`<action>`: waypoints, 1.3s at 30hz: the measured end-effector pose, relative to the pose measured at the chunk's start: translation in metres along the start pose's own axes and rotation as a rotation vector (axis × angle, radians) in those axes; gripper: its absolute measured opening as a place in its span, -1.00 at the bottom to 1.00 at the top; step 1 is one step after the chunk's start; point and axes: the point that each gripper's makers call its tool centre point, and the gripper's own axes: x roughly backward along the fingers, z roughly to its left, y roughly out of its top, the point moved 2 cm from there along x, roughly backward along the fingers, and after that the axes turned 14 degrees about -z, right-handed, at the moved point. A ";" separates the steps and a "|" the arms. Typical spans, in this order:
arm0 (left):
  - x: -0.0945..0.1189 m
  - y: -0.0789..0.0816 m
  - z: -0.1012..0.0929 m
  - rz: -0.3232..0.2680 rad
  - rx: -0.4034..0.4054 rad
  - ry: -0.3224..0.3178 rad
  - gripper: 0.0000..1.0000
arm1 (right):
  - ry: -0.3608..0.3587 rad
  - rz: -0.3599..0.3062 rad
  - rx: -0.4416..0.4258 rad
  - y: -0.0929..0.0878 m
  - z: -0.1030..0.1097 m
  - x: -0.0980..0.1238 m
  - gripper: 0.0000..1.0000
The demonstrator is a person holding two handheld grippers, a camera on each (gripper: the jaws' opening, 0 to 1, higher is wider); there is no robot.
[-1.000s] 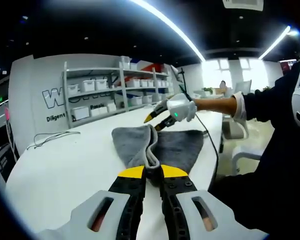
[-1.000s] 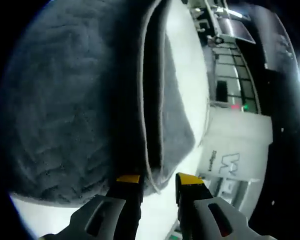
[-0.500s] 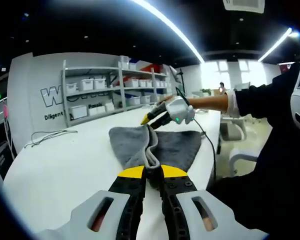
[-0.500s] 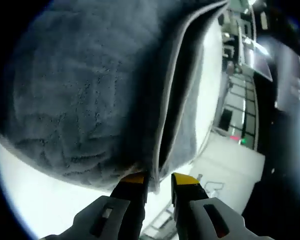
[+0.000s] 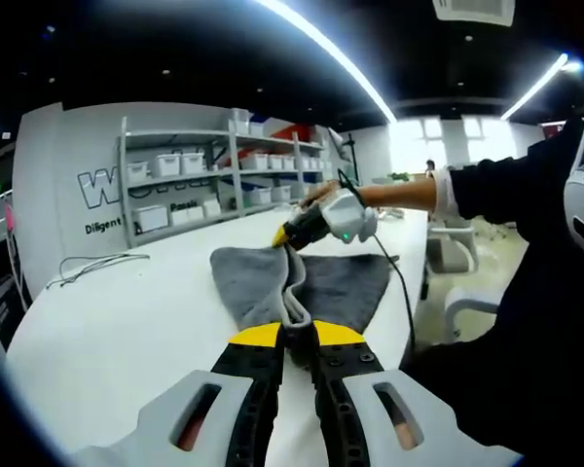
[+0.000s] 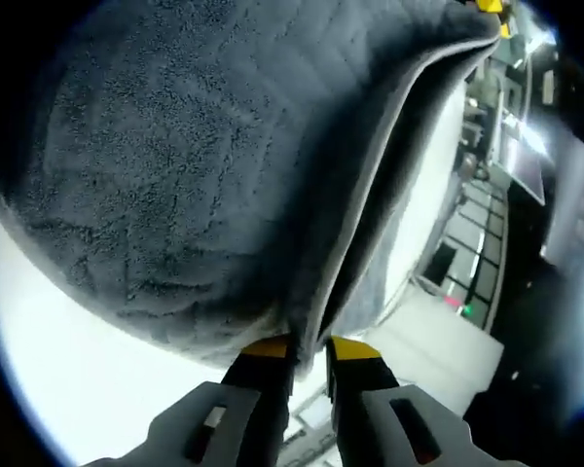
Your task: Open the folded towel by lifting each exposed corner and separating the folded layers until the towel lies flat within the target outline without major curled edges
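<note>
1. Lying on the white table (image 5: 127, 321), the grey towel (image 5: 302, 282) is folded, with a raised double seam running from the near end toward the far end and one flap spread to each side.

2. The left gripper (image 5: 299, 336) sits at the near end of that seam. Its yellow-tipped jaws are close together with the towel's near edge bunched between them, so it looks clamped on the towel there.

3. The right gripper (image 5: 290, 233), held in a person's hand (image 5: 323, 195) on a dark-sleeved arm reaching in from the right, is at the far end of the same seam. Seen from the left gripper view, its yellow tip touches the cloth.

4. In the right gripper view its own jaws (image 6: 299, 346) have closed in: a second ago they stood apart on either side of the pale hemmed edge (image 6: 370, 195), and now only a narrow gap remains, with the hem running down into it. I judge them pinched on that layer edge, though the contact itself is hard to see.

5. Across the same second the right gripper has slid leftward along the far end and the towel's surface has swung across its view; the left gripper's view has barely changed.

6. This suggests both ends of the fold are now held, so the layer is ready to be lifted and peeled open. The towel is not yet flat, and no target outline can be made out.
</note>
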 end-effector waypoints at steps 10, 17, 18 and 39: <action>0.000 -0.002 -0.002 0.006 0.000 -0.002 -0.79 | -0.064 -0.005 -0.112 -0.005 -0.008 0.002 -0.96; 0.002 -0.004 -0.001 0.018 0.003 0.002 -0.79 | -0.139 -0.014 -0.195 -0.010 -0.025 0.009 -0.97; 0.002 -0.005 0.000 0.019 0.002 0.004 -0.79 | -0.155 -0.018 -0.215 -0.011 -0.031 0.011 -0.97; 0.010 -0.007 0.008 -0.020 0.060 0.048 -0.84 | -0.177 0.007 -0.250 -0.014 -0.079 0.000 -0.99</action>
